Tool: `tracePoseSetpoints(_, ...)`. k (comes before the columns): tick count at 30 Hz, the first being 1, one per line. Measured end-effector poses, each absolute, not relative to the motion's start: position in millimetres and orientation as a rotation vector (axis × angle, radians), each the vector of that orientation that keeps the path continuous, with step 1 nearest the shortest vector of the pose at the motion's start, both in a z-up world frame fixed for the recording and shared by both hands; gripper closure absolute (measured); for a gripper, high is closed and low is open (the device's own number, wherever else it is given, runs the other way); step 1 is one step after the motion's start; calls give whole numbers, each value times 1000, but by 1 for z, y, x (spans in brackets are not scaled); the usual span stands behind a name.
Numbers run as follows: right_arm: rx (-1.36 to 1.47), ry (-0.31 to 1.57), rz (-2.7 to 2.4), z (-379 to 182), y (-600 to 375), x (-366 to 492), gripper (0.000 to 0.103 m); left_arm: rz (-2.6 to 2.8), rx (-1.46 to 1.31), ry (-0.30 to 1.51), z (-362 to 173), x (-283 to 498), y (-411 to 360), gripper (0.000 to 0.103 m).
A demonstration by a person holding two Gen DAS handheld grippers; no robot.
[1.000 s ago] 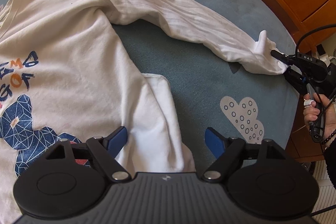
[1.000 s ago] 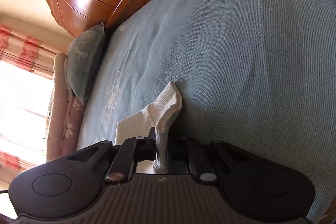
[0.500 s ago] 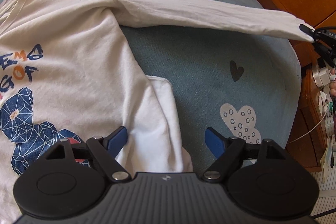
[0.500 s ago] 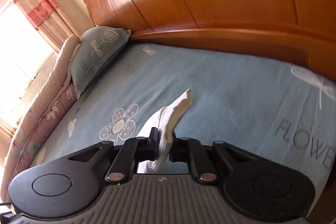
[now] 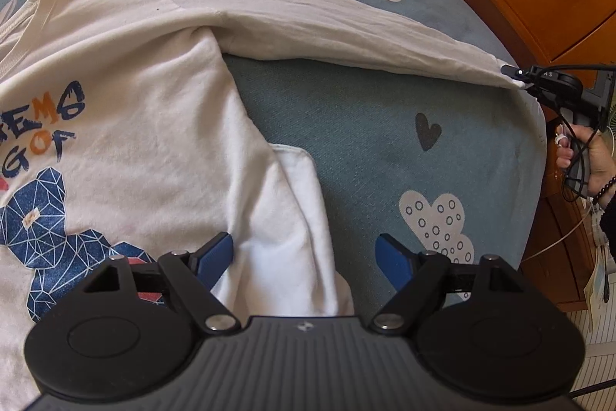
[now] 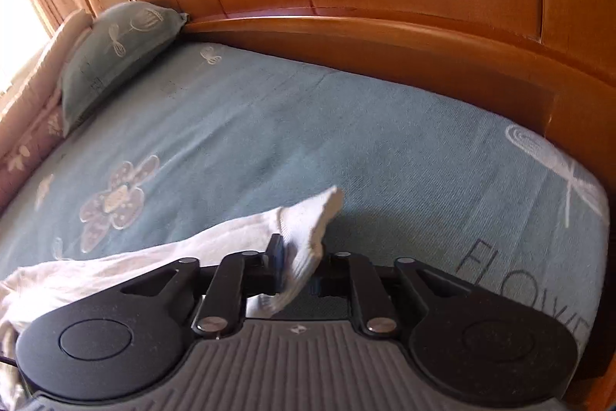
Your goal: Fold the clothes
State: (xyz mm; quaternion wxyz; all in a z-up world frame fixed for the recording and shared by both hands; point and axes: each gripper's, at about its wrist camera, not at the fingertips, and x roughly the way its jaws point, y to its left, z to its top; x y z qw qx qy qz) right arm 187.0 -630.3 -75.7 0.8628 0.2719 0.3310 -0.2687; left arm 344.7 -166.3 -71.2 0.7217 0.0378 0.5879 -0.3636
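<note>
— Shirt (image 5: pixel 127 126): where is it laid?
— Flat on the bed (image 5: pixel 365 141), its sleeve (image 5: pixel 346 37) stretched sideways.
— And the grippers?
— Left gripper (image 5: pixel 304 257) is held apart over the hem; right gripper (image 6: pixel 298 266), just opening, is loosened around the cuff (image 6: pixel 308 230).

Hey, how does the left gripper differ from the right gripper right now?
The left gripper stands wide open above the shirt body, gripping nothing; the right gripper is much narrower, its jaws just opening with the sleeve cuff between them. The left is over mid-bed; the right is at the bed's edge. Both are black.
</note>
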Motion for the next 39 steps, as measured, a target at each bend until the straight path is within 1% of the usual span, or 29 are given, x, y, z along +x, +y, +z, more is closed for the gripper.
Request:
tracePoseSetpoints(1, 557, 719, -609, -75, -631, 190, 62, -805, 91, 1289, -68, 346, -165, 22)
tracePoseSetpoints(2, 564, 724, -657, -73, -630, 188, 59, -811, 96, 1277, -63, 347, -163, 23)
tracePoseSetpoints(4, 570, 716, -730, -65, -626, 183, 59, -818, 88, 1249, -52, 352, -157, 22)
tracePoseSetpoints(8, 518, 684, -686, -44, -599, 186, 53, -778, 78, 1178, -34, 369, -136, 22)
tracePoseSetpoints(12, 450, 736, -420, -36, -557, 236, 53, -666, 35, 1151, -28, 392, -109, 22)
tracePoseSetpoints(16, 415, 759, -148, -33, -508, 302, 53, -551, -80, 1160, -29, 406, -71, 23)
tracePoseSetpoints(24, 172, 862, 309, -32, -383, 435, 53, -426, -47, 1154, -39, 400, -18, 24)
tracePoseSetpoints(25, 143, 875, 352, -33, -370, 450, 53, -399, -57, 1136, -39, 402, -8, 27)
tracePoseSetpoints(26, 114, 888, 396, -33, -357, 464, 53, -379, -66, 1118, -38, 405, 0, 35)
tracePoseSetpoints(27, 85, 900, 439, -34, -343, 479, 53, -358, -81, 1094, -38, 412, 10, 40)
tracePoseSetpoints(28, 61, 909, 468, -35, -332, 492, 53, -337, -90, 1070, -38, 420, 21, 50)
tracePoseSetpoints(29, 36, 919, 498, -37, -321, 505, 53, -314, -83, 1045, -38, 430, 31, 54)
tracePoseSetpoints(34, -72, 982, 604, -54, -275, 545, 53, -277, 119, 959, -43, 483, 58, 54)
tracePoseSetpoints(39, -139, 1064, 720, -66, -264, 566, 53, -384, 266, 1022, -59, 529, 76, 54)
